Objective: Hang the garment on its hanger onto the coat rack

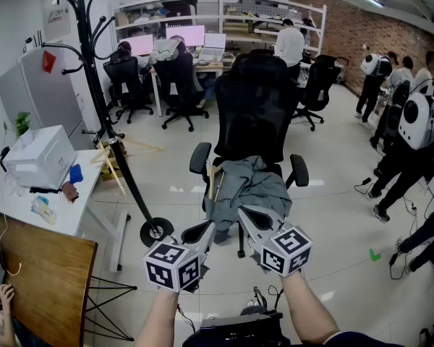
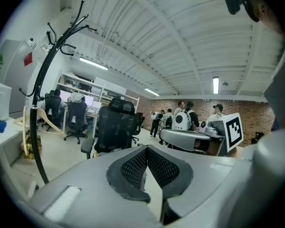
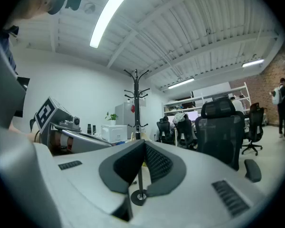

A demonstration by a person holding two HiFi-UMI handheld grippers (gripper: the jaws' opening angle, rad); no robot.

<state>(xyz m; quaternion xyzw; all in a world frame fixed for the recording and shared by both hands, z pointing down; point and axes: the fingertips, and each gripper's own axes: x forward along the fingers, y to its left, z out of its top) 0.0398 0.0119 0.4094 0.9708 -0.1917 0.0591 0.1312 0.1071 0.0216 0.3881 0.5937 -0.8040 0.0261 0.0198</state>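
Your rig: two grey grippers, marker cubes, bare forearms
Your left gripper (image 1: pixel 201 231) and right gripper (image 1: pixel 246 214) have smooth pale-grey shells that taper forward, each carrying a white cube (image 1: pixel 172 266) printed with black square markers. Inside the jaws sit dark-grey pads (image 2: pixel 133 167) with a fine mesh-like ribbing. The right gripper's shell bears small dark ribbed patches (image 3: pixel 228 196), the left one a pale recessed slot (image 2: pixel 61 203). Your forearms are uncovered, a dark sleeve (image 1: pixel 354 337) shows at your right elbow, and a small black camera (image 2: pixel 232 0) sits at your head
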